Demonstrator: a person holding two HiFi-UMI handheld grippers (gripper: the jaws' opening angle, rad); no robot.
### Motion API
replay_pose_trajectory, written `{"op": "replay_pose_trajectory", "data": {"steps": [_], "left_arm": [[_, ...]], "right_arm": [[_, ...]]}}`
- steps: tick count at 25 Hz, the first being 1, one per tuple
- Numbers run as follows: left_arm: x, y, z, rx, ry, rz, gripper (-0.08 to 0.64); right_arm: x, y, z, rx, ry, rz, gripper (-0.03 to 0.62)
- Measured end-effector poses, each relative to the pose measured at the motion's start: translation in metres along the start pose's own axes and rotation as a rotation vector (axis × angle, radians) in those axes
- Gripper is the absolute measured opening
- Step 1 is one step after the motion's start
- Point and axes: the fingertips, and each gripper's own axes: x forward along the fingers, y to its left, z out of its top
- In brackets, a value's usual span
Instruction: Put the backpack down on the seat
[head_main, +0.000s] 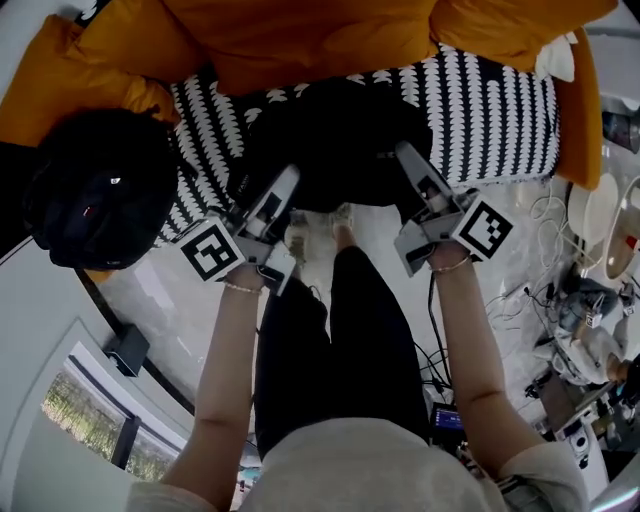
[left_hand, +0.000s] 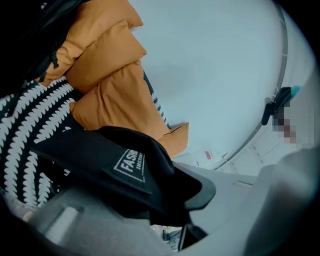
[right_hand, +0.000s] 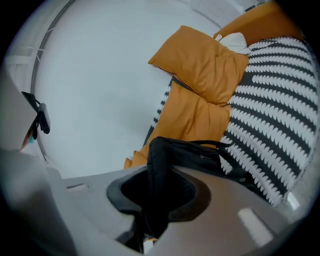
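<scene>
Head camera high up, facing steeply down past arms onto left tongs (head_main: 285, 187), right tongs (head_main: 408, 160) and striped seat (head_main: 480, 110). Each tongs camera low and close, looking along own jaws toward orange cushions (left_hand: 110, 85) (right_hand: 200, 65). All three views share black backpack (head_main: 340, 140) (left_hand: 100, 150) (right_hand: 190, 155), striped seat, orange cushions.

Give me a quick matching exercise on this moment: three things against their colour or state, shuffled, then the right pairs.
Things:
1. backpack
2. cushions
3. seat cover

Colour or state:
A. orange
B. black-and-white pattern
C. black, with a strap pinched in the left tongs

Pairs: 1-C, 2-A, 3-B
</scene>
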Motion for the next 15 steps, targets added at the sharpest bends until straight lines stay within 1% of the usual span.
{"op": "replay_pose_trajectory", "data": {"steps": [2,4,5,7,9,13,15], "left_arm": [[0.008,0.010,-0.002,0.005,-0.005,0.016,0.135],[0.015,0.021,-0.004,-0.022,-0.017,0.015,0.135],[0.018,0.029,-0.003,-0.022,-0.018,0.028,0.135],[0.024,0.043,0.000,-0.001,-0.010,0.059,0.135],[0.032,0.050,0.000,0.003,-0.007,0.060,0.135],[0.037,0.061,0.000,0.031,-0.012,0.068,0.135],[0.036,0.063,-0.005,-0.014,-0.013,0.067,0.135]], "right_arm": [[0.008,-0.009,0.000,-0.012,0.000,-0.012,0.092],[0.018,-0.016,-0.001,-0.038,0.005,-0.018,0.097],[0.023,-0.020,-0.002,-0.049,0.006,-0.020,0.097],[0.032,-0.029,-0.002,-0.056,0.000,-0.028,0.106],[0.035,-0.037,0.000,-0.047,-0.015,-0.038,0.127],[0.035,-0.045,0.009,-0.029,-0.058,-0.029,0.129],[0.035,-0.046,0.009,-0.042,-0.054,-0.032,0.128]]}}
